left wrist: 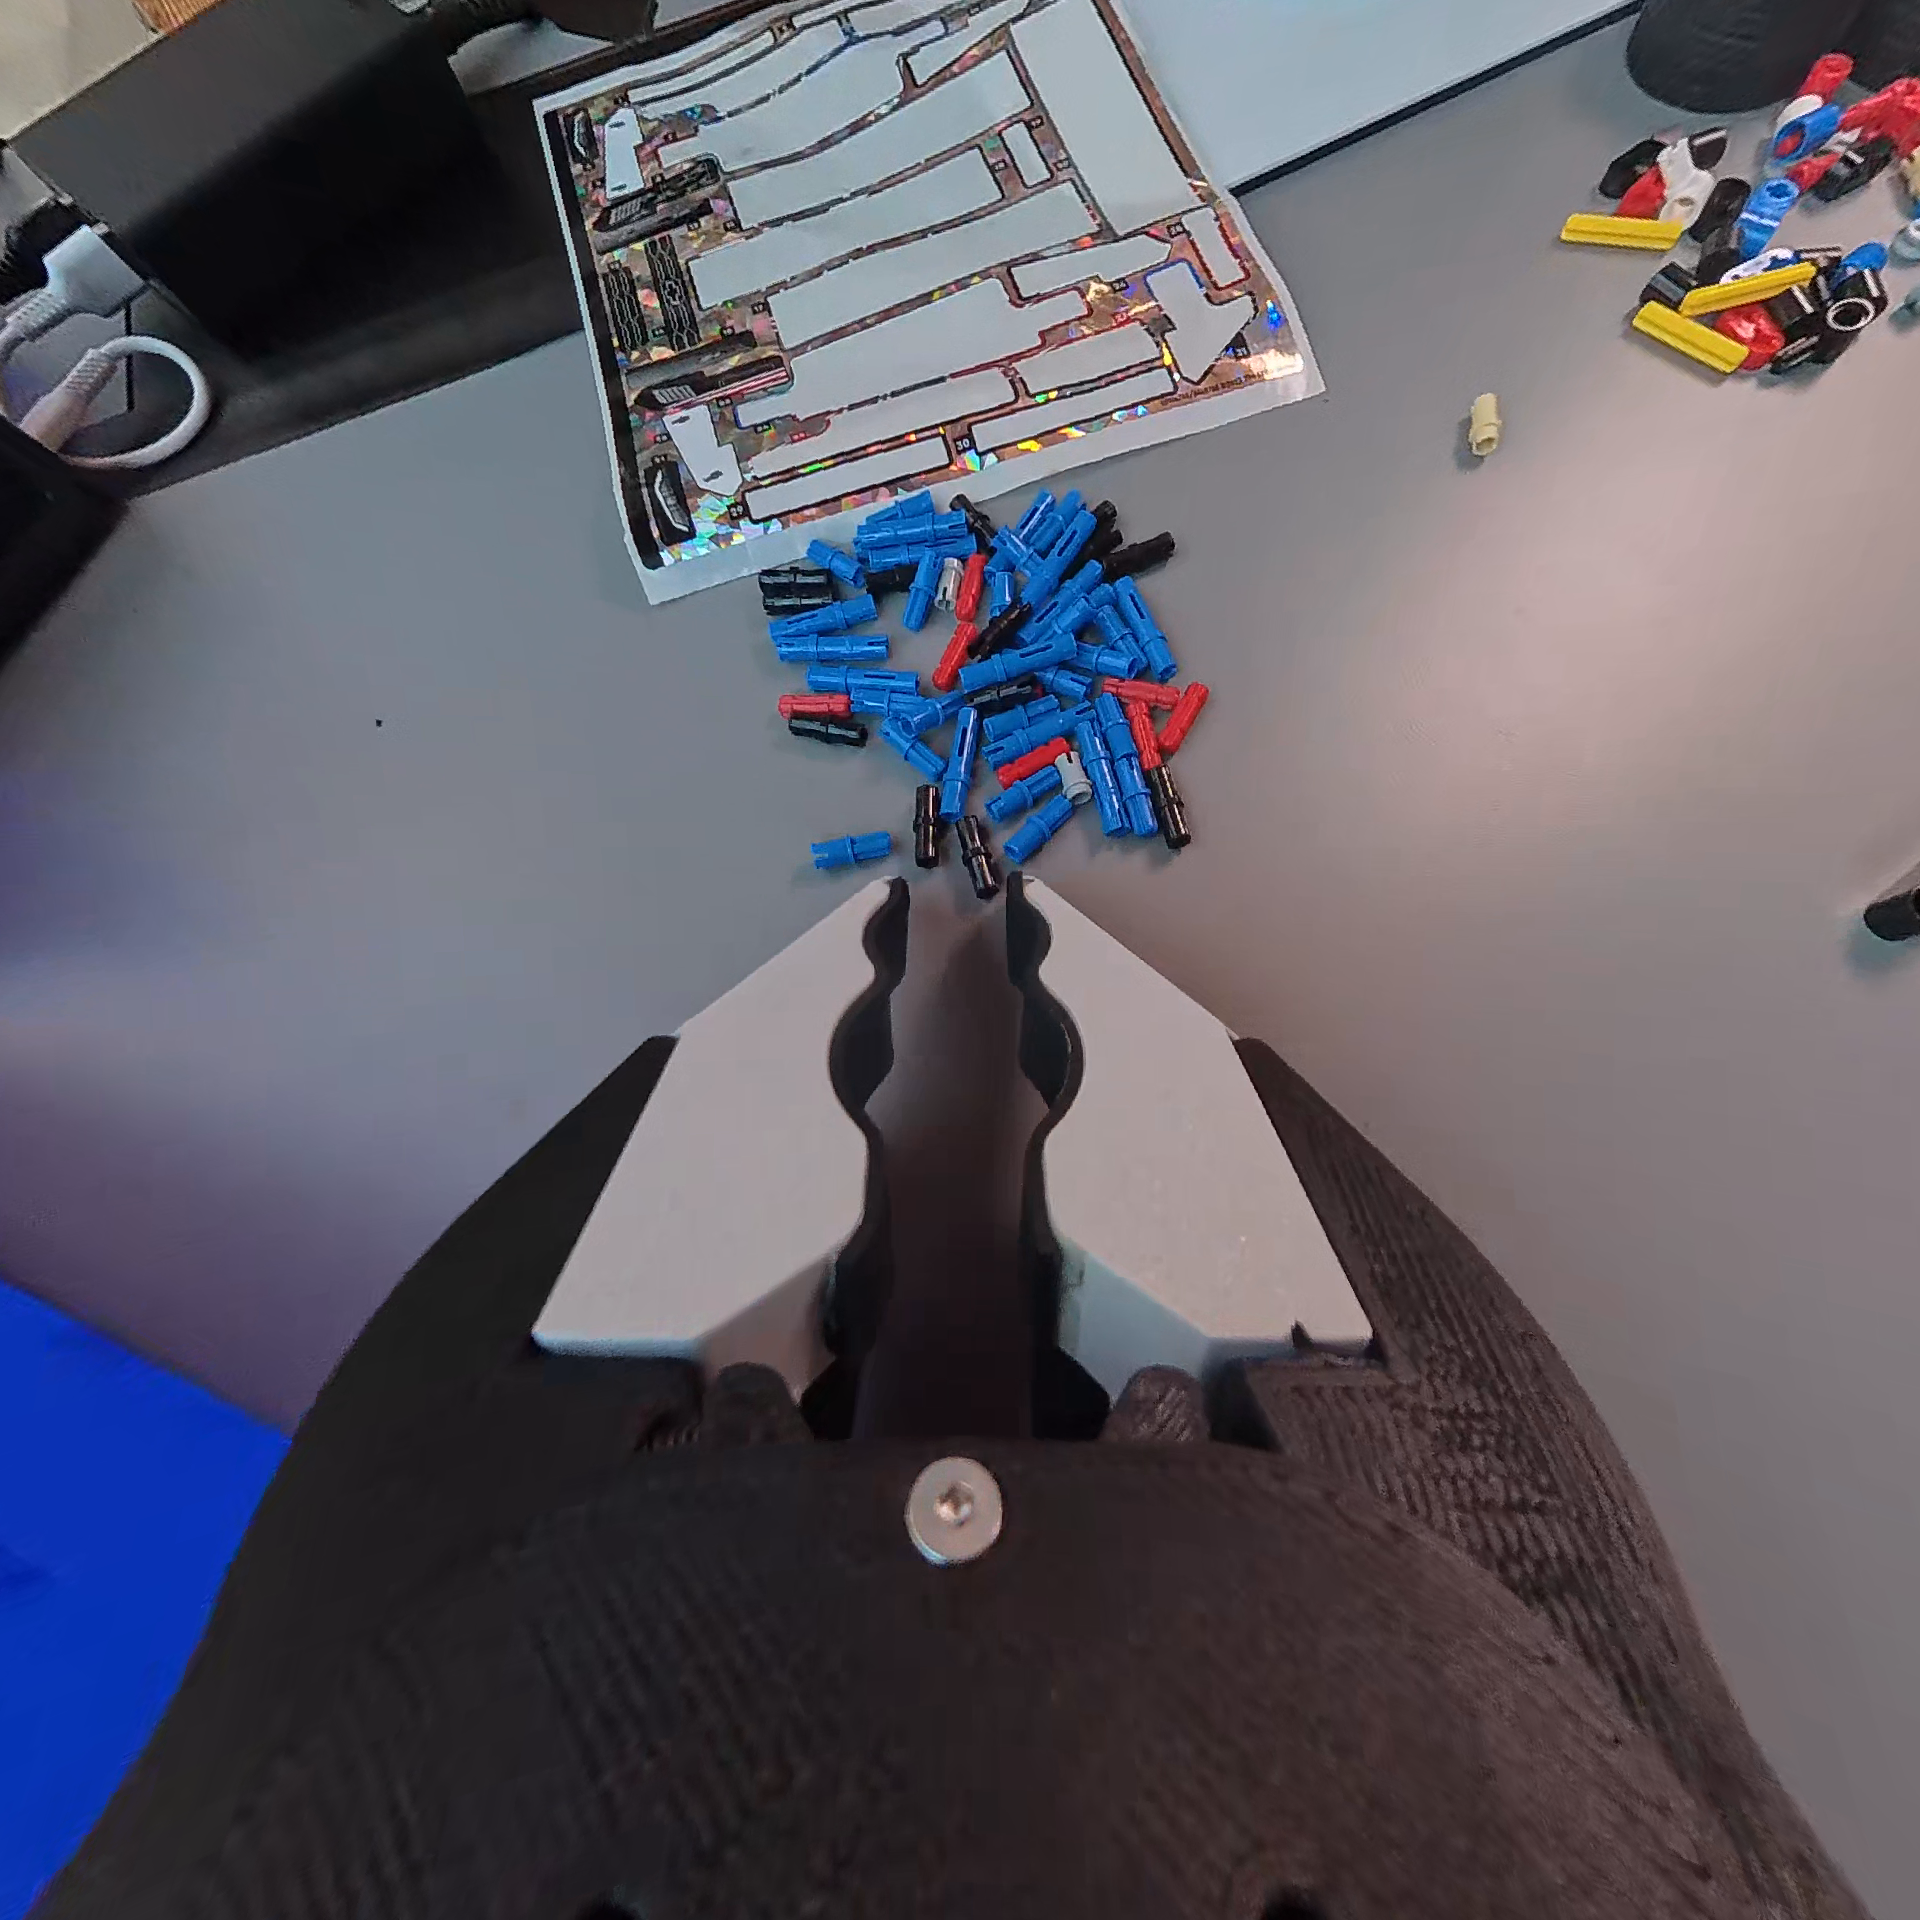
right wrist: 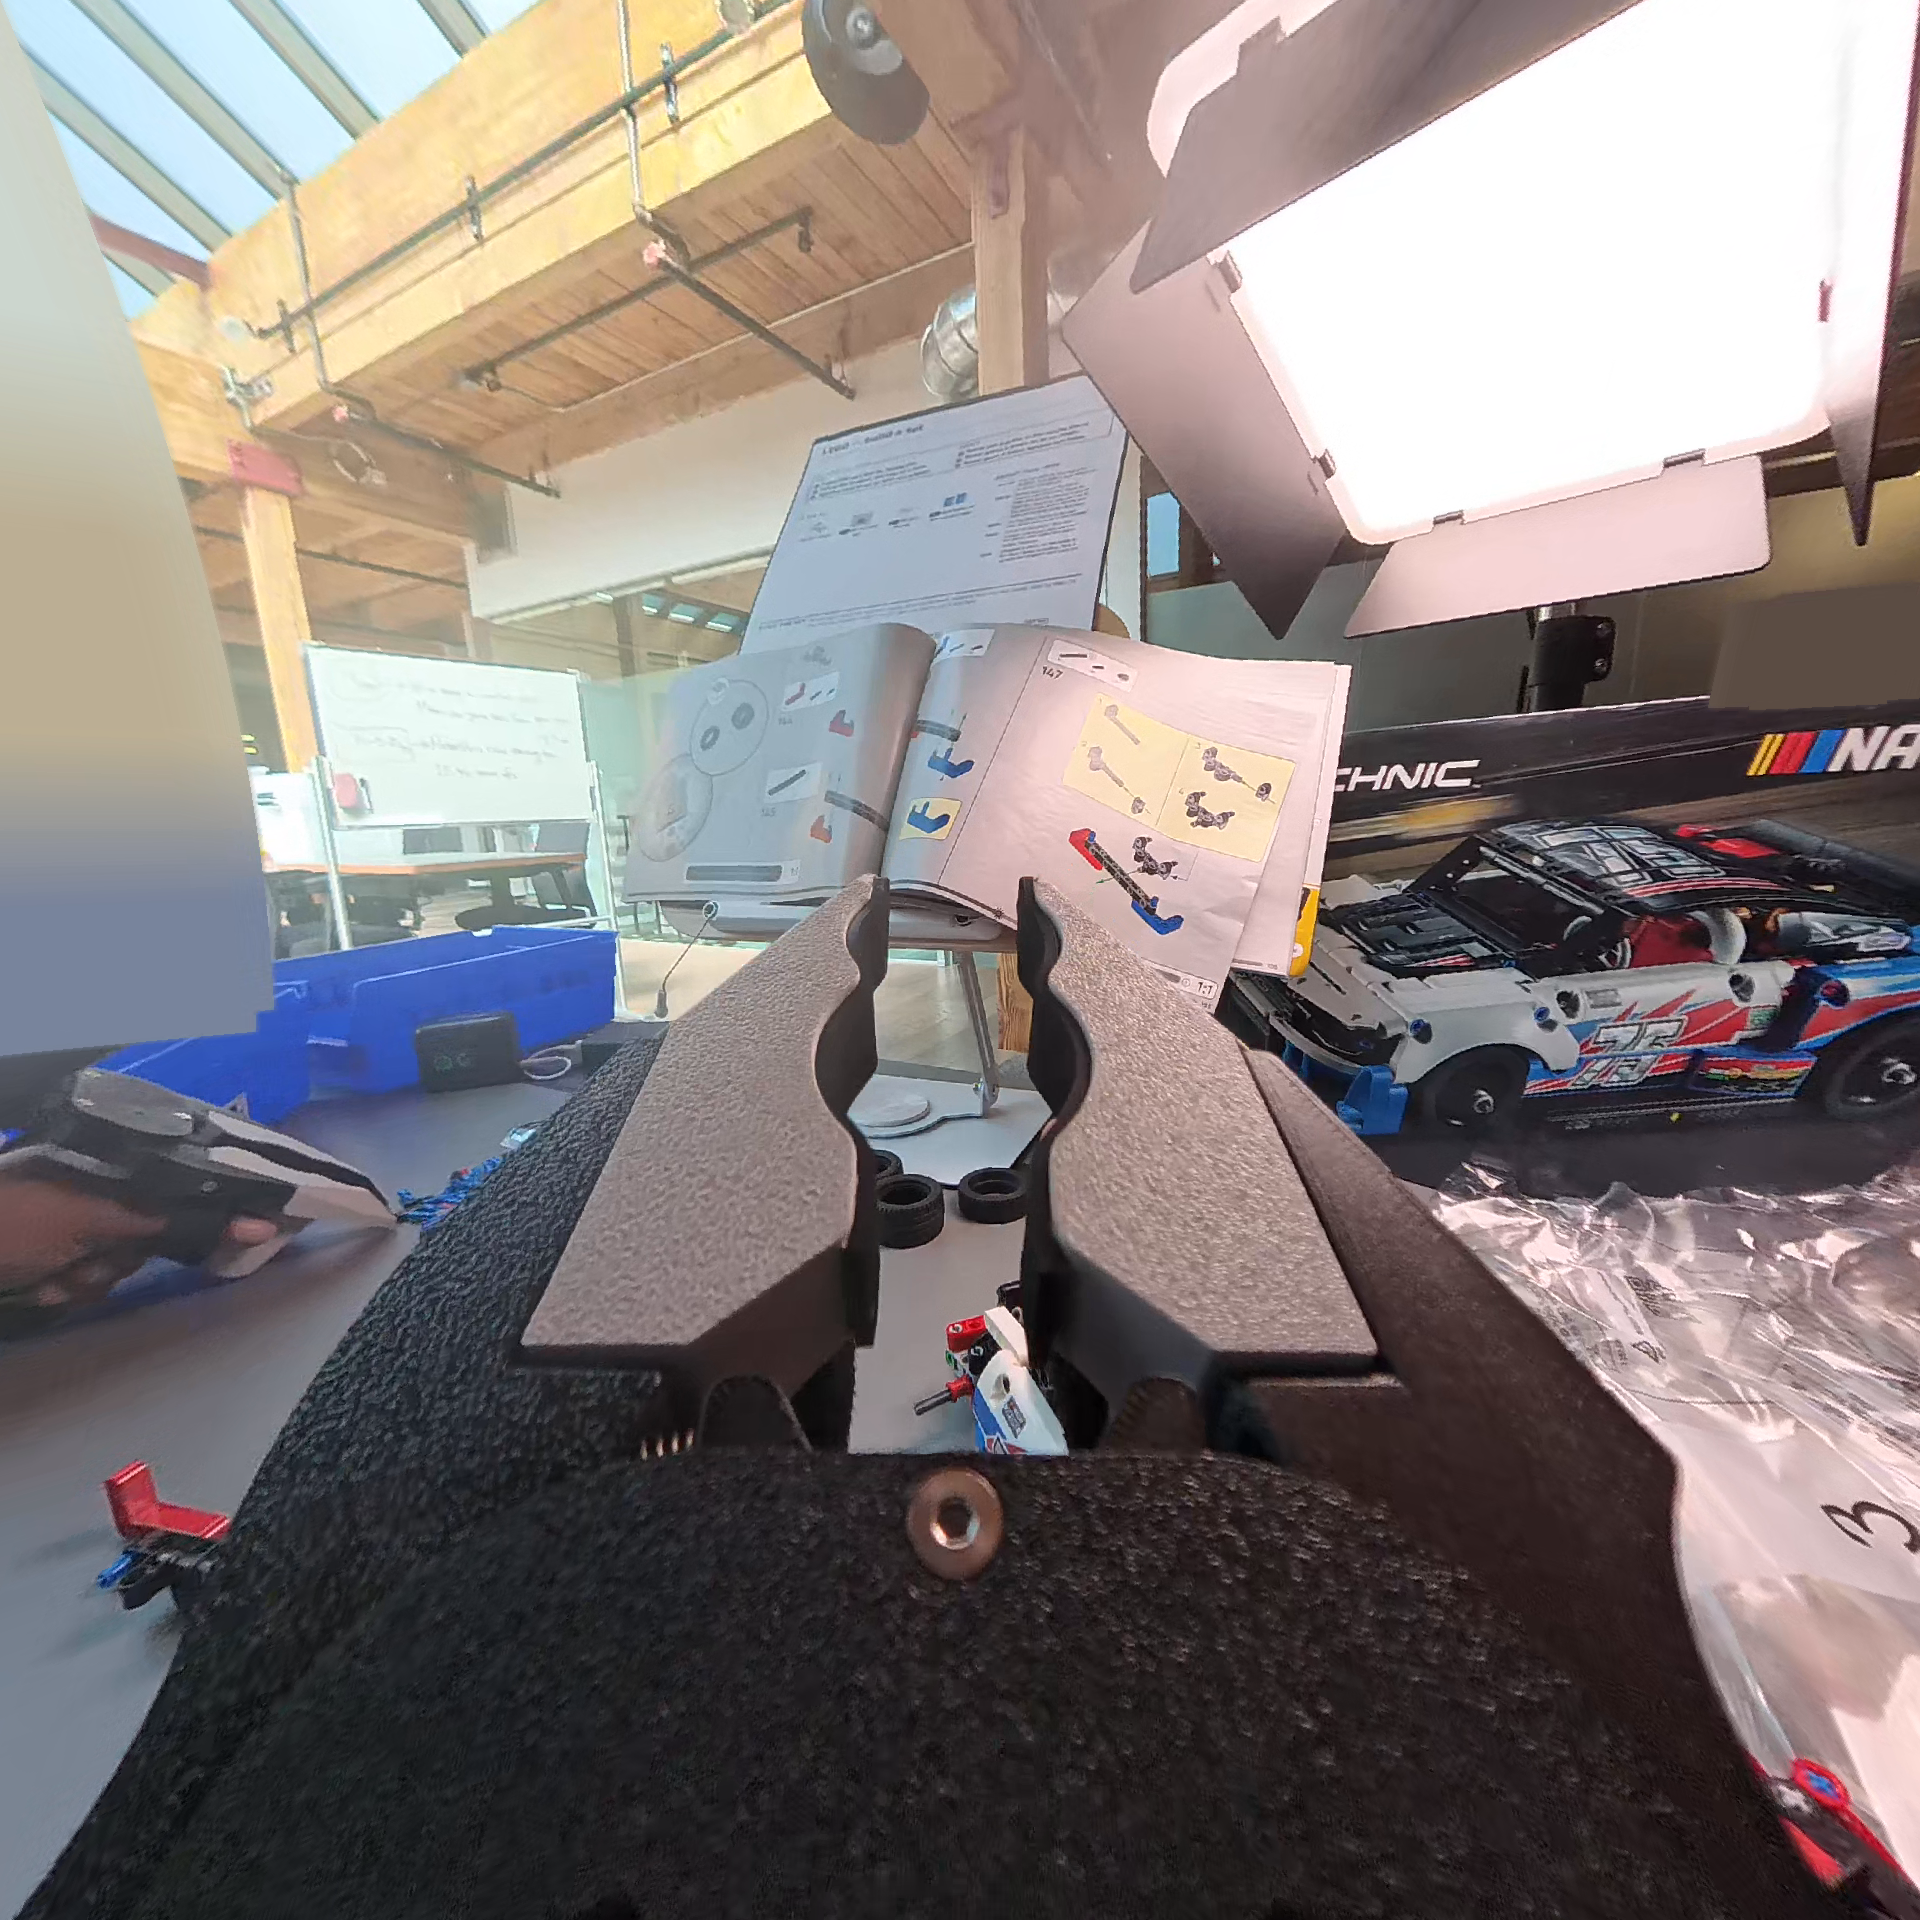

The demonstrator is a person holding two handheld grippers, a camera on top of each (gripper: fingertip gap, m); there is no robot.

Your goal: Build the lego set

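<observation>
Pins (left wrist: pixel 987 675) heaped just ahead of left hand-held gripper (left wrist: pixel 956 883) — fingers apart, empty.

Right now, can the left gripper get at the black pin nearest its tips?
Probably yes. The left gripper is open, and the black pin lies on bare table just ahead of the gap between its fingers, with nothing between them.
</observation>
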